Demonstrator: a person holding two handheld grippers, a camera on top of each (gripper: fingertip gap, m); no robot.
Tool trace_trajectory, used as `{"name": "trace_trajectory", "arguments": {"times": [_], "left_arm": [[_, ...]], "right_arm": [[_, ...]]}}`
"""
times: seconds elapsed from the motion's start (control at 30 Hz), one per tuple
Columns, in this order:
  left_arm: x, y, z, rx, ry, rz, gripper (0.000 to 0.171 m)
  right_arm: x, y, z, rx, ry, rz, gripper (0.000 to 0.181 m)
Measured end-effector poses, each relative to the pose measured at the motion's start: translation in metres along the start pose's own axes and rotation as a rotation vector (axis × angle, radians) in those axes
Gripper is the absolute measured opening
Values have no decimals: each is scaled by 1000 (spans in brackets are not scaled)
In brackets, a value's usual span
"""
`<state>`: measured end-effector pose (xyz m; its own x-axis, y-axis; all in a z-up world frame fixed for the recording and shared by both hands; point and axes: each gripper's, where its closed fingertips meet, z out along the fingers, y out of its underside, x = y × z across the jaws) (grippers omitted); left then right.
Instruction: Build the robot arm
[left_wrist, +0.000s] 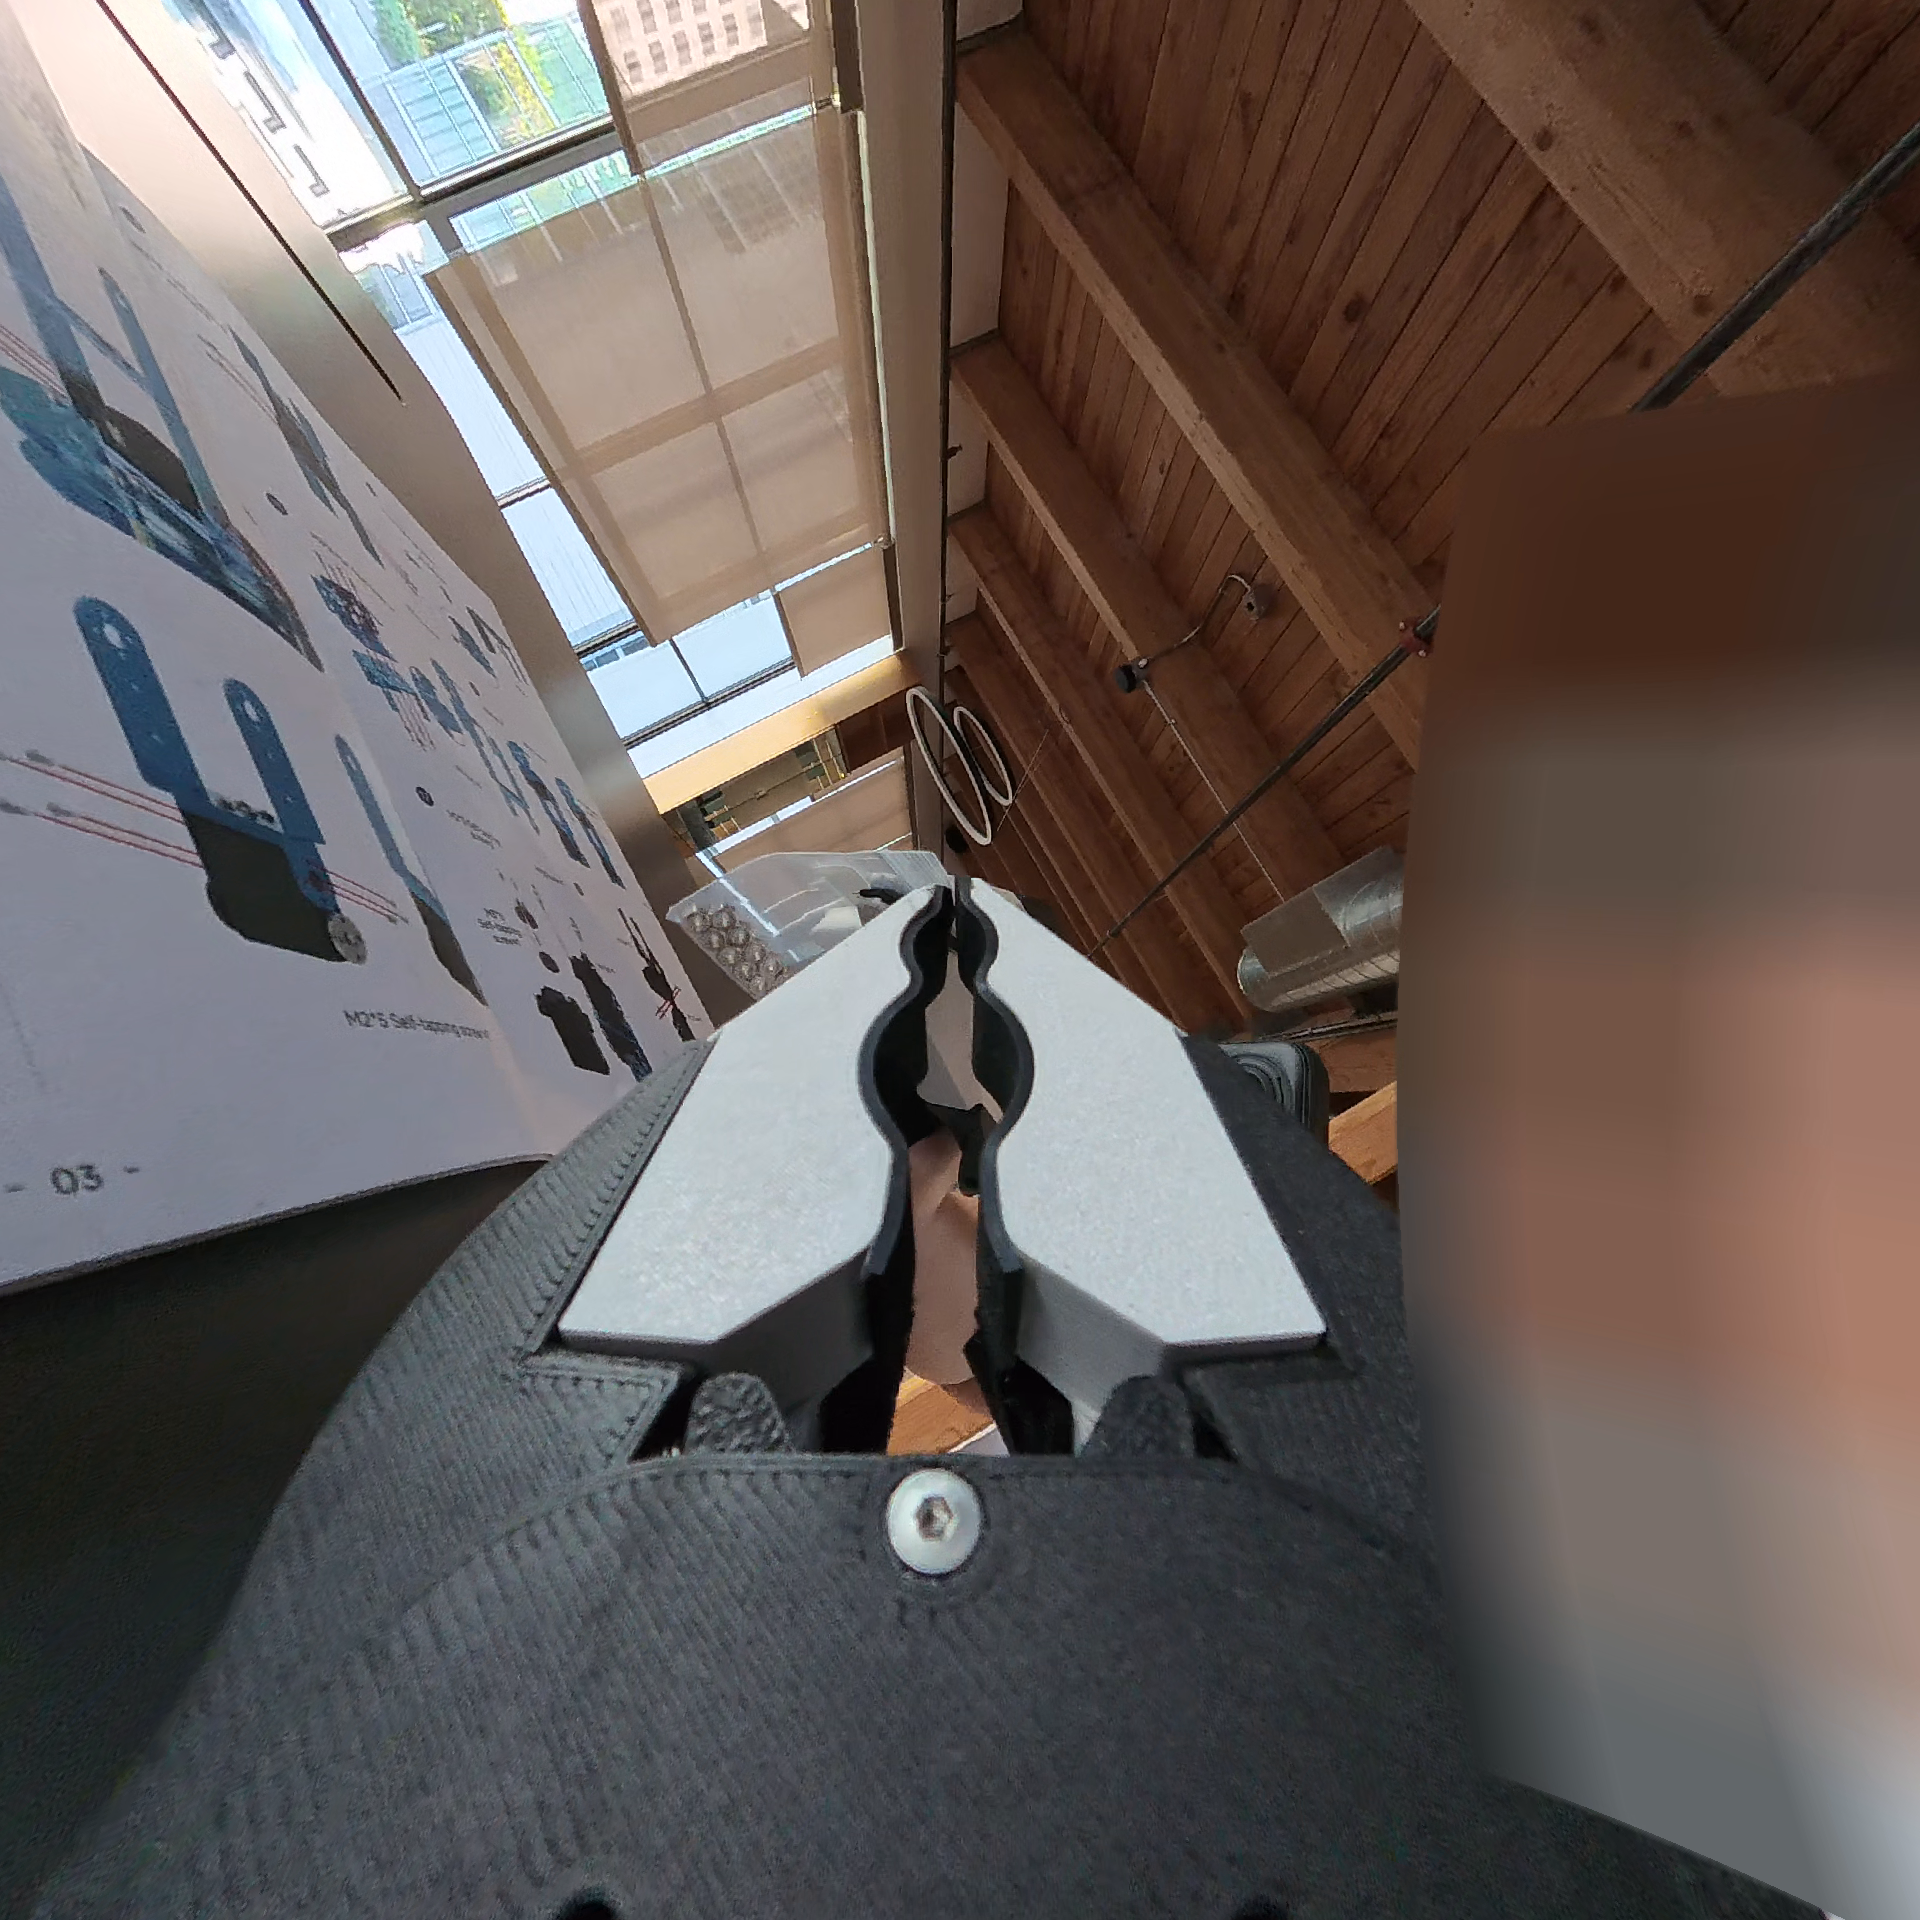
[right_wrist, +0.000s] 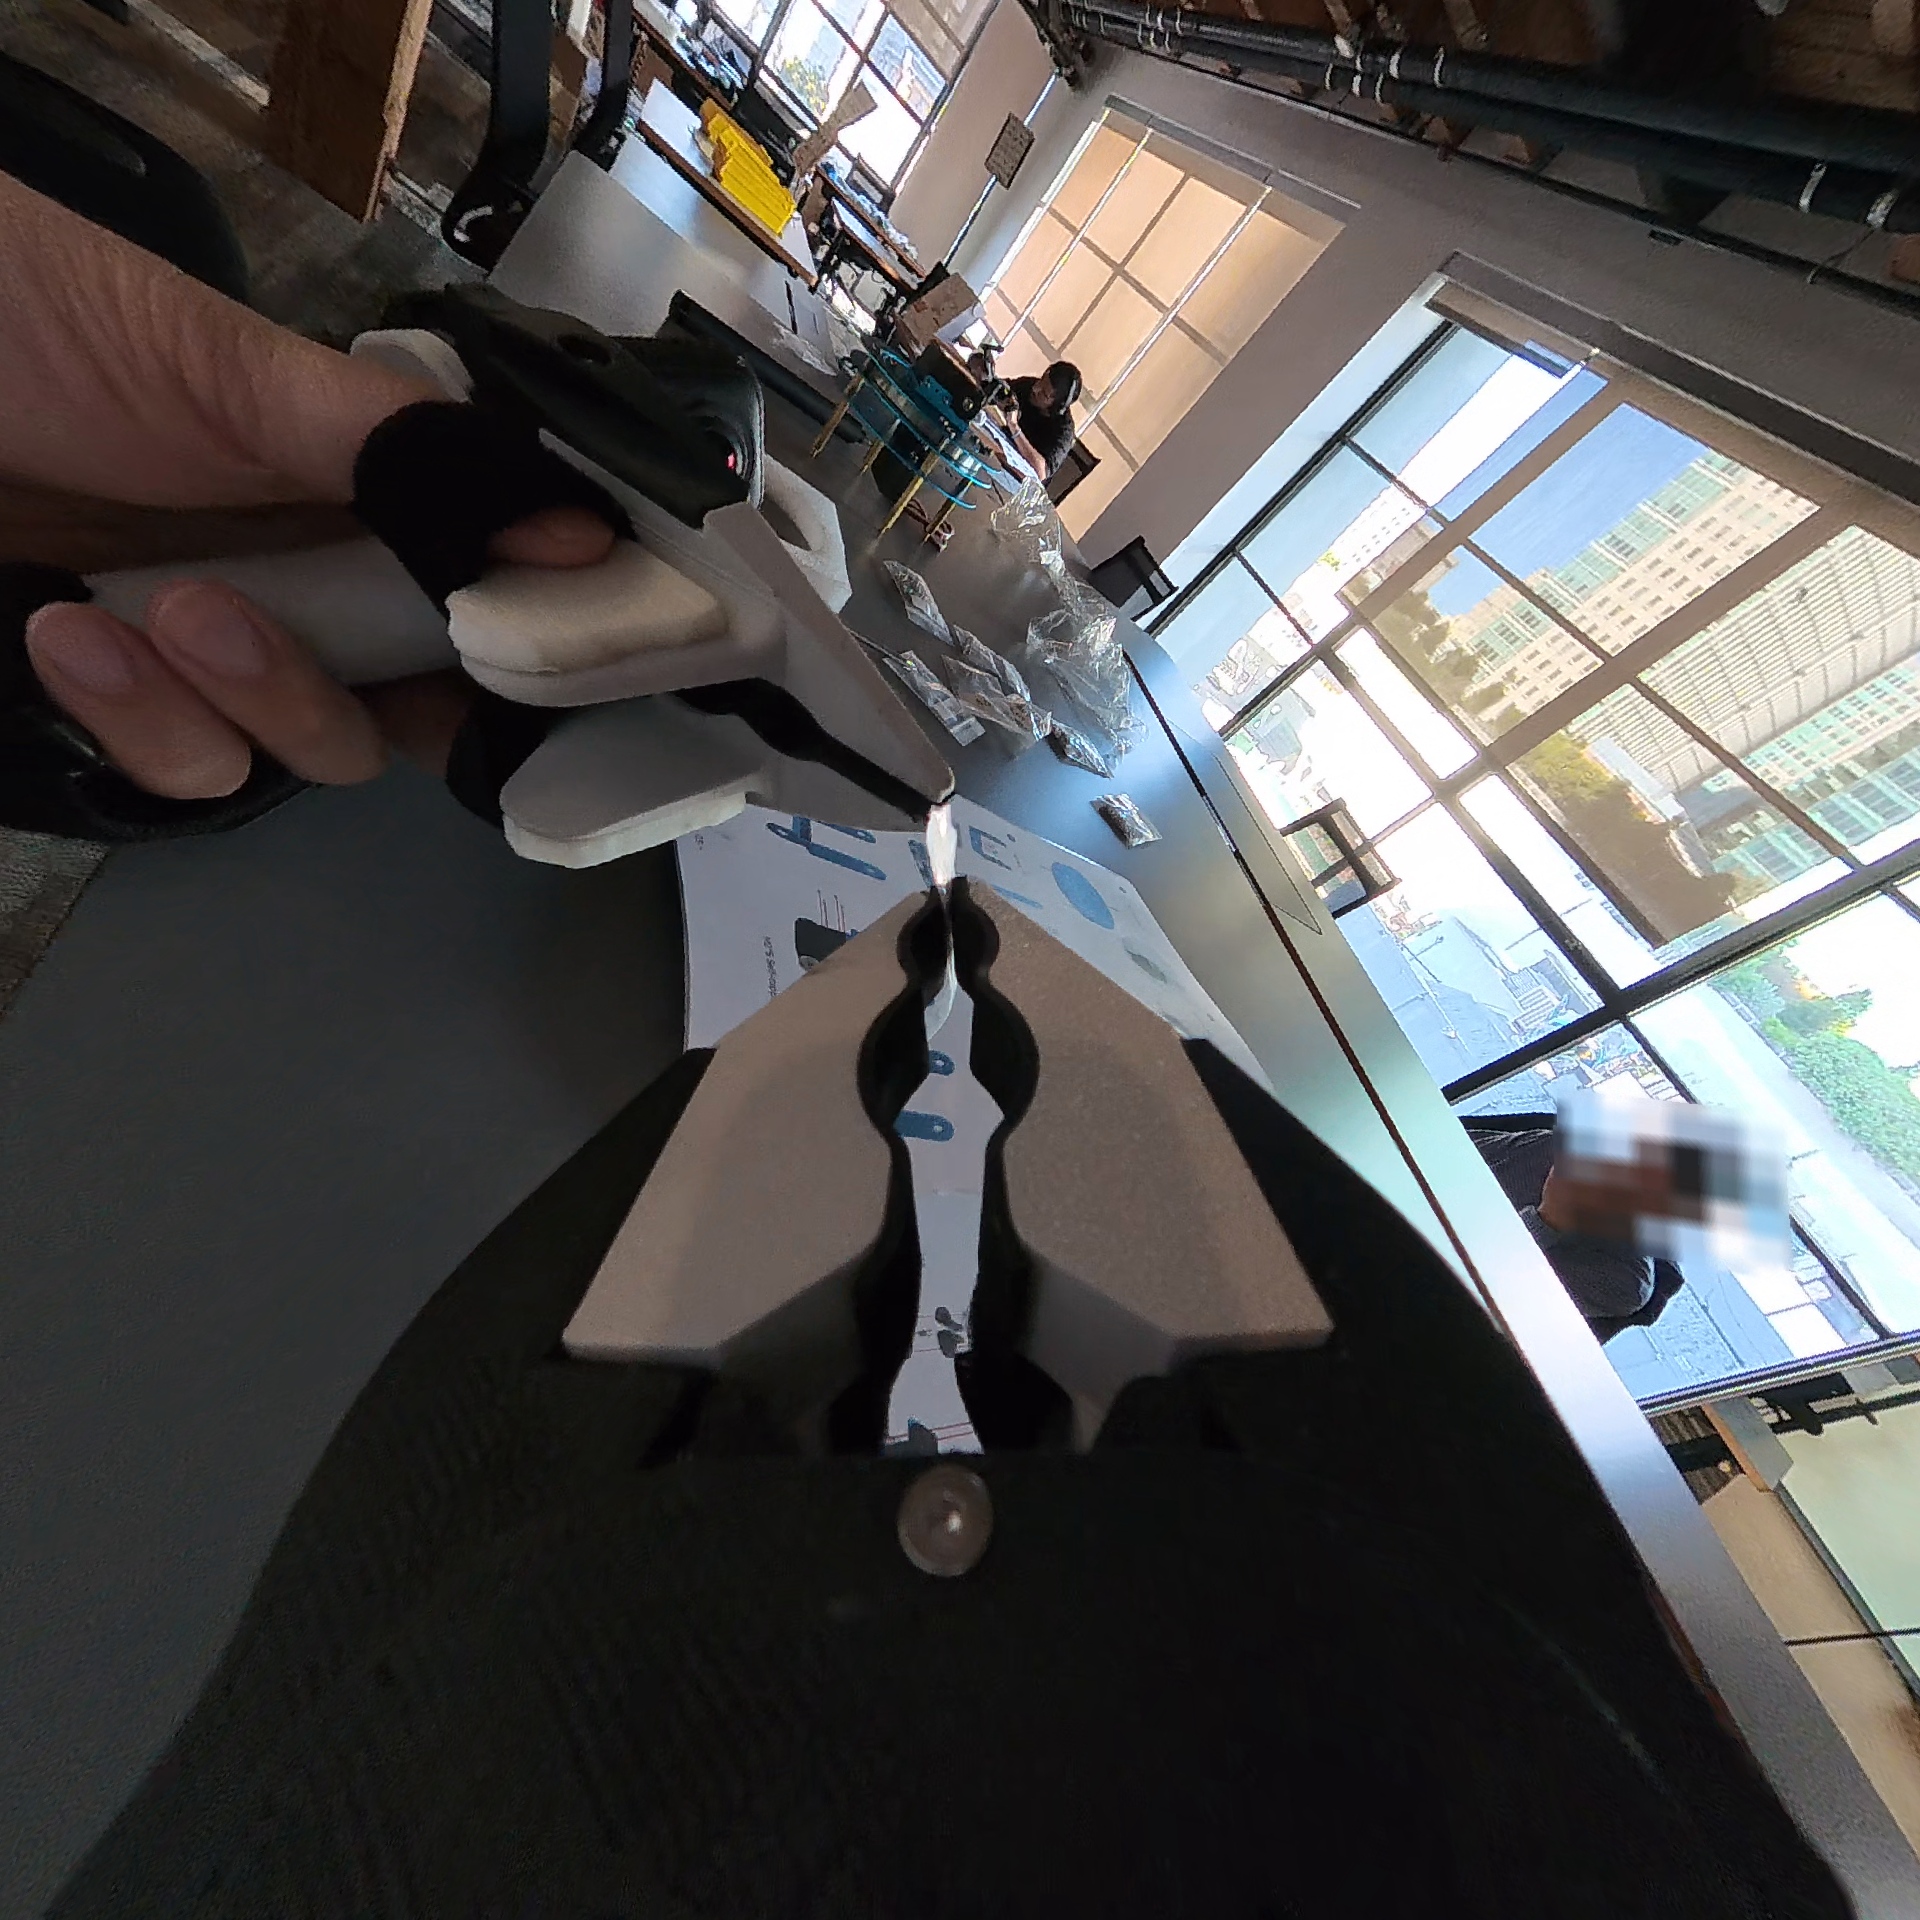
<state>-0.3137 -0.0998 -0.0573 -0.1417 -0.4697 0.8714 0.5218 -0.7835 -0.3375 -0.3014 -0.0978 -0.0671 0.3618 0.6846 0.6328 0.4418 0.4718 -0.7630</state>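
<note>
My right gripper (right_wrist: 948, 896) is shut on one end of a small clear plastic bag (right_wrist: 940, 844). My left gripper (right_wrist: 920, 795), held by a hand (right_wrist: 156, 416), comes in from the upper left and pinches the bag's other end, tip to tip with the right one. In the left wrist view the left gripper (left_wrist: 951, 899) points steeply upward with its jaws closed at the tips. The clear bag (left_wrist: 732, 940) shows several small metal screws just left of those tips. Both grippers hover over a white printed instruction sheet (right_wrist: 1070, 914).
The sheet (left_wrist: 260, 831) lies on a long grey table (right_wrist: 312, 1039). Several more small parts bags (right_wrist: 977, 675) and crumpled clear wrap (right_wrist: 1081, 634) lie farther along it, beyond them a blue-plated assembly (right_wrist: 914, 416). One person (right_wrist: 1049, 410) sits far off, another (right_wrist: 1590, 1247) at right. Large windows (right_wrist: 1558, 727) line the right side.
</note>
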Motion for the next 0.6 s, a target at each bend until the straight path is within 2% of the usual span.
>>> {"name": "trace_trajectory", "arguments": {"times": [0.47,0.6], "left_arm": [[-6,5,5,-30,-29,-12,0],[-7,-2,0,-9,-90,72,2]], "right_arm": [[-2,2,3,26,-73,151,0],[-9,6,3,26,-182,319,0]]}}
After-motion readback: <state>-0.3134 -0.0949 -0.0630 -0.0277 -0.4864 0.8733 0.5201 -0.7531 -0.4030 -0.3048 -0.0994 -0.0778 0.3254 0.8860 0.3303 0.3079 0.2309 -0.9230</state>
